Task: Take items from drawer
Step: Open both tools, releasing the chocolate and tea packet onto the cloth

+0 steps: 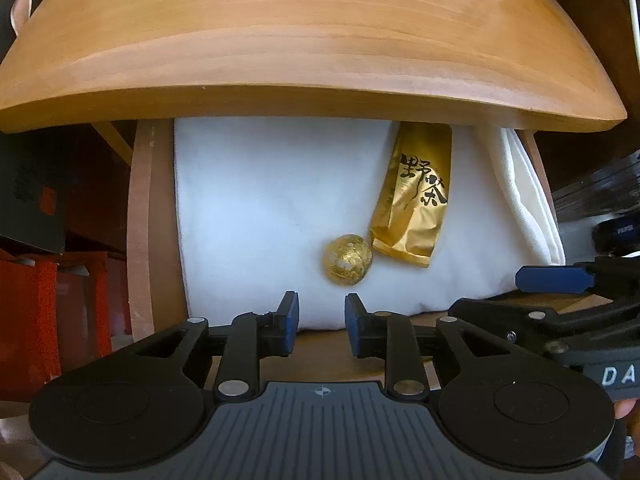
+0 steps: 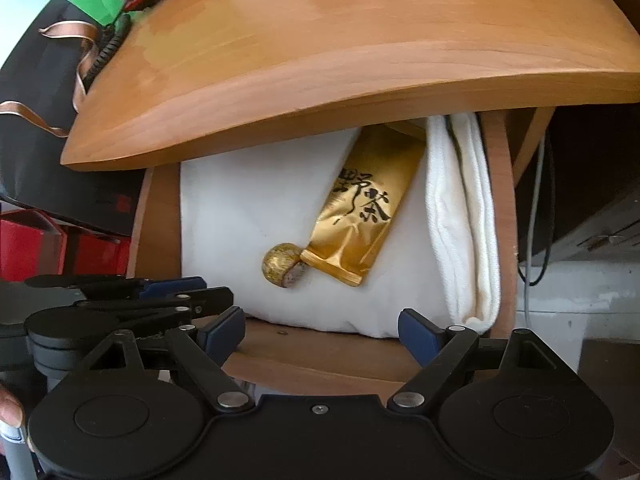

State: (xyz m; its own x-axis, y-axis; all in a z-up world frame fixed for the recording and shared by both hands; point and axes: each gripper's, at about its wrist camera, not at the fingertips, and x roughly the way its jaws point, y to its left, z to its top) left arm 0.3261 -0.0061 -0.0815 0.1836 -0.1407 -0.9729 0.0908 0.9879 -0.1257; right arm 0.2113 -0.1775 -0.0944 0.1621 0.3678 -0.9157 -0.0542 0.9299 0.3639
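While the drawer stands pulled out beneath the wooden top, only its front portion is exposed; the top's edge overhangs the rear and covers the upper end of the gold pouch. A white cloth lines the drawer floor, folded thick along the right wall. The pouch lies tilted on this cloth right of centre, its lower sealed end touching or nearly touching a gold foil ball. Bare cloth fills the left half, giving free access there. The left gripper hovers over the front edge, jaws parted narrowly with nothing between them. The right gripper hangs just beside it over the same edge, jaws spread wide and empty, the ball and pouch beyond its fingertips. Neither gripper touches either item. Red boxes stand outside the drawer's left wall.
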